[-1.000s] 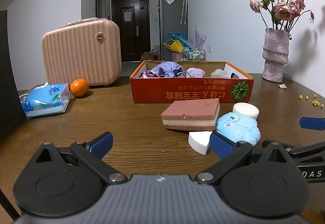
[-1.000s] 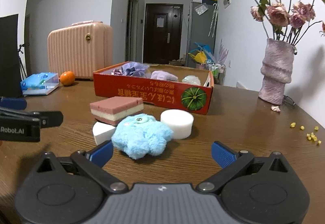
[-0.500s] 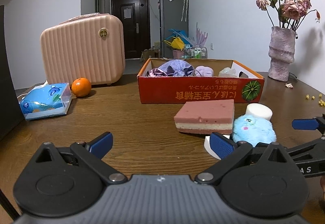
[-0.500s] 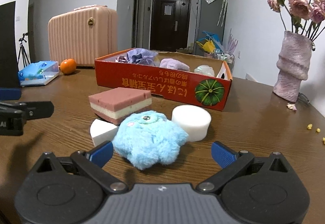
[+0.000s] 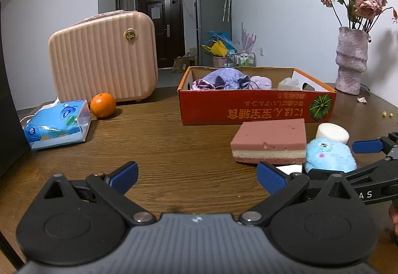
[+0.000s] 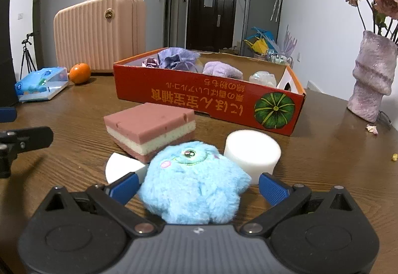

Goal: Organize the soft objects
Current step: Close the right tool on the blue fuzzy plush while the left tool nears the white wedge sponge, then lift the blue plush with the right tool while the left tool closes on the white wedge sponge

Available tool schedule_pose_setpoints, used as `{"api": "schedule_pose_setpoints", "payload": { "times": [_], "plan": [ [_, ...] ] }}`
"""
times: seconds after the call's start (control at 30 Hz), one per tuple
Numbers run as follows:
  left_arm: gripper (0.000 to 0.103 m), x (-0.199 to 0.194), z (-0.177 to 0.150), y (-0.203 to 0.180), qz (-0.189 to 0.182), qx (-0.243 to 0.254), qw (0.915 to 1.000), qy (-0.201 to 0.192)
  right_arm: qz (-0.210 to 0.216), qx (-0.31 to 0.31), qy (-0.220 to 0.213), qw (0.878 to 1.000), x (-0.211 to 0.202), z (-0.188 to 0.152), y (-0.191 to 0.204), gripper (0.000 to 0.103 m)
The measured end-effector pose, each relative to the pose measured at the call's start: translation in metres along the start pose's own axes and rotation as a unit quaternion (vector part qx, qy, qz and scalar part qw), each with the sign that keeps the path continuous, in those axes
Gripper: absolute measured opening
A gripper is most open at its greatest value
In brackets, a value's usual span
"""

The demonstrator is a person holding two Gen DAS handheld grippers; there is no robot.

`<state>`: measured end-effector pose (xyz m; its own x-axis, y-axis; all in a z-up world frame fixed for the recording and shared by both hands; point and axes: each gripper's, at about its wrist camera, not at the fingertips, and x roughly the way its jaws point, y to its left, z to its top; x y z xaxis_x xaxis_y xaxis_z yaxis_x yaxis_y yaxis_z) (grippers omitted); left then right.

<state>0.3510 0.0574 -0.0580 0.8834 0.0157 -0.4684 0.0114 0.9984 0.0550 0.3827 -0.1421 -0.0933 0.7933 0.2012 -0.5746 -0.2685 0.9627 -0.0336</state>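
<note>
1. Progress, judged: partly done. The box (image 6: 206,102) is already holding a lilac pouch (image 6: 177,59), a purple plush (image 6: 222,70) and a clear crinkly item (image 6: 262,77).
2. Four soft items are lying outside it on the worktop (image 6: 335,149), just in front of the box's near wall: a blue plush (image 6: 196,180), a layered sponge (image 6: 151,127), a white cylinder (image 6: 252,152) and a white wedge (image 6: 122,167).
3. Right tongs (image 6: 197,188) are standing wide, one finger on each side of the blue plush. Not closed on it; contact with the fur cannot be told.
4. Left tongs (image 5: 196,178) are also wide and holding nothing, hovering over bare worktop to the left of the cluster.
5. Likely step in hand: gripping the blue plush for transfer to the box.
6. In the way: the wedge is sitting just beside the right tongs' left finger, the cylinder just beyond the right one; either could be nudged on closing. The sponge is lying between plush and box, so a lift over it appears needed.
7. Not task items: suitcase (image 5: 104,57), orange (image 5: 103,105) and tissue pack (image 5: 57,124) toward the left edge; vase (image 6: 373,80) toward the right edge, with small crumbs nearby.
</note>
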Motion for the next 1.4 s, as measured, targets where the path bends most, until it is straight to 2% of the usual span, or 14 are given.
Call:
{"api": "schedule_pose_setpoints", "payload": {
  "times": [0.13, 0.3, 0.43, 0.87, 1.4],
  "plan": [
    [0.103, 0.000, 0.001, 0.002, 0.000, -0.004, 1.0000, 0.000, 0.005, -0.002, 0.007, 1.000, 0.003, 0.000, 0.001, 0.097],
    [0.103, -0.002, 0.000, 0.000, 0.000, 0.000, 1.0000, -0.004, 0.007, 0.000, 0.011, 1.000, 0.003, -0.001, 0.001, 0.080],
    [0.103, -0.002, 0.000, -0.001, 0.001, 0.000, 1.0000, -0.006, 0.012, 0.000, 0.008, 1.000, 0.000, -0.001, 0.001, 0.071],
    [0.103, -0.002, -0.001, -0.008, 0.007, 0.006, 0.9999, -0.008, 0.003, -0.003, -0.016, 1.000, -0.015, -0.004, -0.002, 0.067],
    [0.103, 0.003, -0.001, -0.044, -0.019, 0.014, 0.9997, 0.004, -0.017, 0.022, -0.053, 0.998, -0.037, -0.003, -0.023, 0.067]
  ]
}}
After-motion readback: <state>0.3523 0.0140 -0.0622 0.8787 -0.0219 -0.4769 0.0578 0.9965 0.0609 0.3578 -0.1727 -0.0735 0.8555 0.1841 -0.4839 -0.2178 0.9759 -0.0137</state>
